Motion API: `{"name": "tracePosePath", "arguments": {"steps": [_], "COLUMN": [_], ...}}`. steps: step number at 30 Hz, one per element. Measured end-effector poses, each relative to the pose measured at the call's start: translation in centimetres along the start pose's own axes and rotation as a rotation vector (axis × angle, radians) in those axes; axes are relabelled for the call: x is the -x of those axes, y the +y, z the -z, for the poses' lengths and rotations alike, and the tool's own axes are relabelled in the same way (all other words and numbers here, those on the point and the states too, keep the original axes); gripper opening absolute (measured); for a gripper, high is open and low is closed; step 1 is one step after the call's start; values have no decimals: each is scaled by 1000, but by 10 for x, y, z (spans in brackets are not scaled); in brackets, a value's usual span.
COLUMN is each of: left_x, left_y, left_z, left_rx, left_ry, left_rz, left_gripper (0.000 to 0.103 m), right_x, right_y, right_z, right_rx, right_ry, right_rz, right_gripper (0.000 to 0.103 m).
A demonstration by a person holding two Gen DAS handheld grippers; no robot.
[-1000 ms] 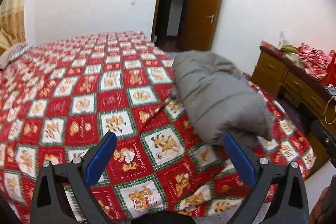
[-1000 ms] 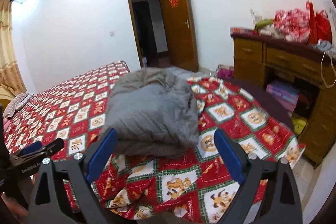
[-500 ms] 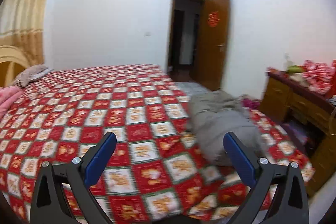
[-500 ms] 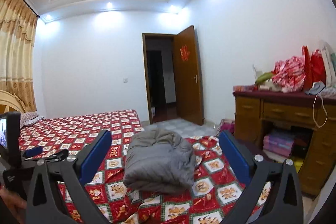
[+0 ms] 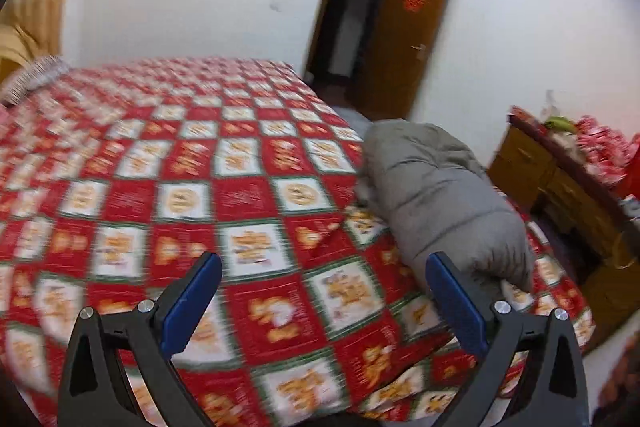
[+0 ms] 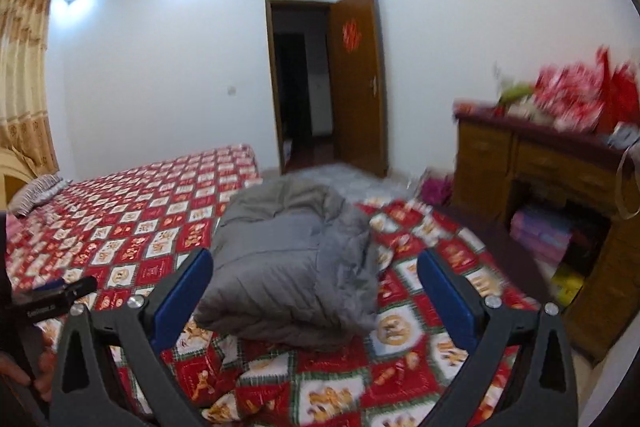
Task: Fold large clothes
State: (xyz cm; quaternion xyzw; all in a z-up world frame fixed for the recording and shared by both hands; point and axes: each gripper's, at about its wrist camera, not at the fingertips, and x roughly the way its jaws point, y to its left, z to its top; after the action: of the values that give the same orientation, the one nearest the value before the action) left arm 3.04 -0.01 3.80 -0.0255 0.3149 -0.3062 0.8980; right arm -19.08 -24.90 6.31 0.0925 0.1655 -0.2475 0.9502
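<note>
A grey puffy coat lies folded into a bundle on the near right corner of the bed, which has a red checked cover. It also shows in the right wrist view, straight ahead. My left gripper is open and empty, held above the bed's near edge, left of the coat. My right gripper is open and empty, held in front of the coat and apart from it. The left gripper's body shows at the left edge of the right wrist view.
A wooden dresser piled with red bags stands right of the bed. An open brown door is in the far wall. A striped pillow lies at the bed's head, by a gold curtain.
Both cameras swung up toward the walls and ceiling, then tilted back down toward the bed. The coat has not moved. Both grippers stayed open.
</note>
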Motion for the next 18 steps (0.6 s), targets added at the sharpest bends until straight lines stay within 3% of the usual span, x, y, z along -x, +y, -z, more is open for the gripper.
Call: {"name": "tracePosePath", "arguments": {"steps": [4, 9, 13, 18], "left_x": [-68, -156, -204, -237], "left_y": [-6, -58, -86, -105], "left_z": [-27, -51, -61, -54], "left_rx": [64, -18, 11, 20], "left_ry": [72, 175, 253, 313], "left_rz": [121, 252, 335, 446], "left_gripper": [102, 102, 102, 102], "right_x": [-93, -219, -268, -304], "right_y": [-36, -84, -105, -108], "right_z": [-22, -20, 3, 27], "right_rx": [-83, -181, -265, -302], "right_ry": [158, 389, 500, 600], "right_rz": [-95, -201, -257, -345], "right_gripper": [103, 101, 100, 100]}}
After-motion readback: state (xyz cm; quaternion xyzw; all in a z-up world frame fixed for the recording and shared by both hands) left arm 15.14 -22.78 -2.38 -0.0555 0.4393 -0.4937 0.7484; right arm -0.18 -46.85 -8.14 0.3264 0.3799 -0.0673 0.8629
